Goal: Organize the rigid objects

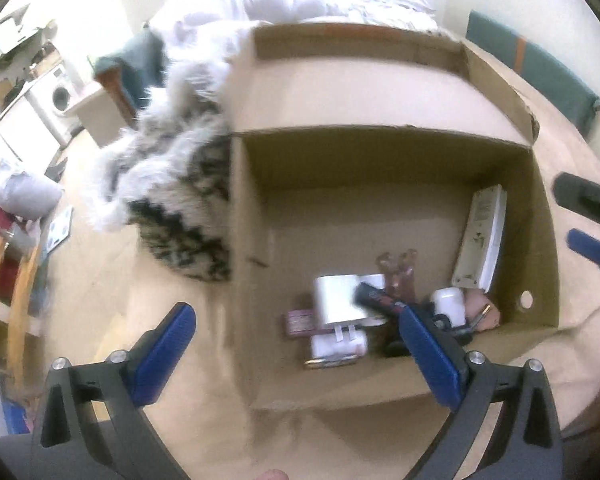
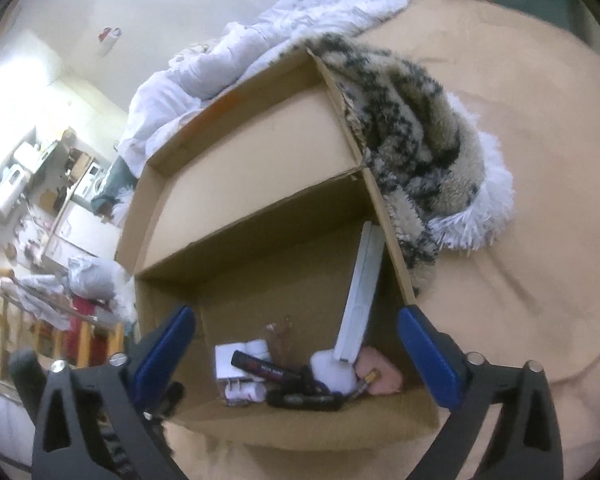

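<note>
— Where have they got to with the tidying?

— Well along, I'd say. The cardboard box [image 1: 540, 240] sits on the peach bedspread [image 2: 520, 240], and a small heap of hard things is already gathered in its near corner. Both tools hang above it with nothing in them: the left gripper [image 1: 296, 356] has its blue pads [image 1: 164, 352] spread wide, and the right gripper [image 2: 296, 354] is just as far apart, nothing between the jaws.

— What's in there?

— A white charger block [image 1: 338, 298] with a dark marker pen [image 2: 266, 368] lying across it, a white earbud case [image 1: 448, 300], a small pink packet [image 1: 298, 320], something black and chunky low in the corner [image 2: 304, 400], and a pinkish thing [image 2: 382, 374] in the very corner; I can't make out what that is. A flat white book or slim carton [image 1: 484, 240] stands on edge, leaning against the side wall.

— Neatly packed?

— Not really. It's a loose pile, overlapping, all crowded at one end; most of the box floor is bare. The box's lid [image 1: 360, 96] beyond holds nothing.

— Anything left outside?

— I see no hard objects lying on the bedspread in either view, only a shaggy patterned throw [image 2: 420, 132] and a white duvet [image 1: 292, 0] beside the box. So my guess is the collecting is finished or nearly so, unless more items wait out of sight.
</note>
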A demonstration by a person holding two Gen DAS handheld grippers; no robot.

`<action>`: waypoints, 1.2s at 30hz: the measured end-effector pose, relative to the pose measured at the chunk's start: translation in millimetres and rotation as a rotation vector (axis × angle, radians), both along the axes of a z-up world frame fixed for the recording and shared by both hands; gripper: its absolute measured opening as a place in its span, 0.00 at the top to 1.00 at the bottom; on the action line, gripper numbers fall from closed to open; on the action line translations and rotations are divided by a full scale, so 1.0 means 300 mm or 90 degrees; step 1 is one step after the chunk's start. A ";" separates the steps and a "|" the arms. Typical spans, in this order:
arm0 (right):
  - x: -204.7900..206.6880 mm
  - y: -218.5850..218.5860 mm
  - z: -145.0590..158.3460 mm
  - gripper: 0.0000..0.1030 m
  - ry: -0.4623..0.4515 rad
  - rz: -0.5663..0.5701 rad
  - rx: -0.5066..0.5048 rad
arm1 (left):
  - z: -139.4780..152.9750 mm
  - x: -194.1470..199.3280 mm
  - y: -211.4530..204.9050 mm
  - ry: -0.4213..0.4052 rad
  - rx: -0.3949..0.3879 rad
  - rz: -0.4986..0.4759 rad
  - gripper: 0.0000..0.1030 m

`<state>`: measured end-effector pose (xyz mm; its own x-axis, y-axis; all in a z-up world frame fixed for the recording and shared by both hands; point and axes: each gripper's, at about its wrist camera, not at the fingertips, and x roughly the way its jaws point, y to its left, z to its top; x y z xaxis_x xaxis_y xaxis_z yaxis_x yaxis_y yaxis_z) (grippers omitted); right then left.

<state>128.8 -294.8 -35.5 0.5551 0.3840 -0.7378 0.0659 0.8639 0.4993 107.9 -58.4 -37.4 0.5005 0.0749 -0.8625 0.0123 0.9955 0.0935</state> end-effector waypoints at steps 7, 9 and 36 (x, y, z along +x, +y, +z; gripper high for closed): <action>-0.161 0.048 0.088 0.00 -0.080 0.007 -0.089 | 0.094 -0.125 0.115 -0.048 -0.005 0.038 0.01; -0.214 0.062 0.103 0.00 -0.093 0.008 -0.109 | 0.114 -0.161 0.134 -0.058 -0.015 0.042 0.01; -0.437 0.230 0.006 0.00 -0.061 0.059 -0.230 | 0.048 -0.352 0.175 -0.063 -0.065 0.033 0.01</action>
